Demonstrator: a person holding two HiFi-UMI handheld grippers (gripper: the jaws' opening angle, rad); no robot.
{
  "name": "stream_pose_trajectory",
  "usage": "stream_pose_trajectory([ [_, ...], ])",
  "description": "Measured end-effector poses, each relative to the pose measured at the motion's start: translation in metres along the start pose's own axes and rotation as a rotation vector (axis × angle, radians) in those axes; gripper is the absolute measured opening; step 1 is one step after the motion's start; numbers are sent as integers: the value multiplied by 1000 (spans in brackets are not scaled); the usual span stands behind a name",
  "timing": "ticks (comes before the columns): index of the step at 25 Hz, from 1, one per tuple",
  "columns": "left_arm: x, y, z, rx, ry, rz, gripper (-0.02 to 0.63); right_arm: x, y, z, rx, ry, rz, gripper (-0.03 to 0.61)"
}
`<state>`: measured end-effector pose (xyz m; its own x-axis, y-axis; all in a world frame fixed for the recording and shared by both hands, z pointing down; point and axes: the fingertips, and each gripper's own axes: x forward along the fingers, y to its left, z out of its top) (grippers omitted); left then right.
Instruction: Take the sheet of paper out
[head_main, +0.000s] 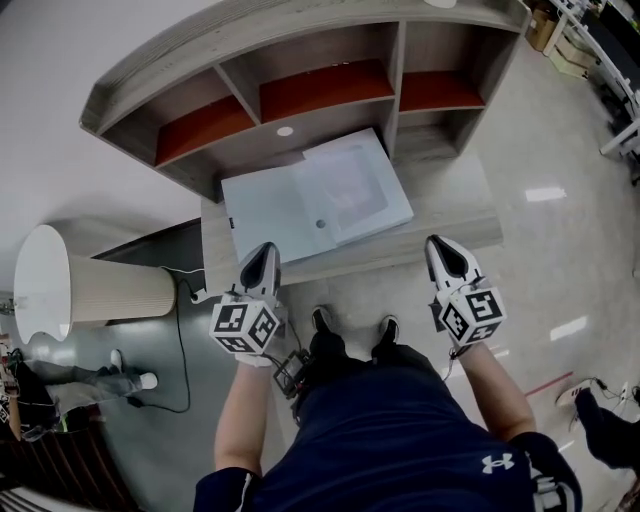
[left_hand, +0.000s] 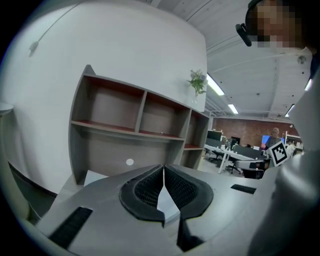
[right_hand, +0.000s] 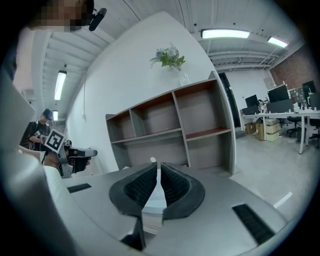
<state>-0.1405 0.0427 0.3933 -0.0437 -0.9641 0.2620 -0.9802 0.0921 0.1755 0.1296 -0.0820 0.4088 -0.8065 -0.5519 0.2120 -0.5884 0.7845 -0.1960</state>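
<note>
Grey office floor surrounds a small wooden table (head_main: 445, 232) where a person stands. At its near edge the left gripper (head_main: 265, 250) and the right gripper (head_main: 441, 246) hover side by side, well apart, each with its fingers closed on nothing. Beyond them, mid-table, a pale blue folder (head_main: 268, 212) lies flat. The sheet of paper (head_main: 350, 185) sits under the clear cover on its right half. A shelf (head_main: 300, 95) with open compartments stands along the table's far edge.
</note>
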Motion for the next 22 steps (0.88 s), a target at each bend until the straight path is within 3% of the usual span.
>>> stream_pose_trajectory([
  [12, 107, 69, -11, -45, 112, -191, 17, 74, 10, -20, 28, 33, -188, 14],
  [22, 200, 101, -52, -227, 305, -318, 17, 131, 17, -45, 95, 113, -257, 14],
])
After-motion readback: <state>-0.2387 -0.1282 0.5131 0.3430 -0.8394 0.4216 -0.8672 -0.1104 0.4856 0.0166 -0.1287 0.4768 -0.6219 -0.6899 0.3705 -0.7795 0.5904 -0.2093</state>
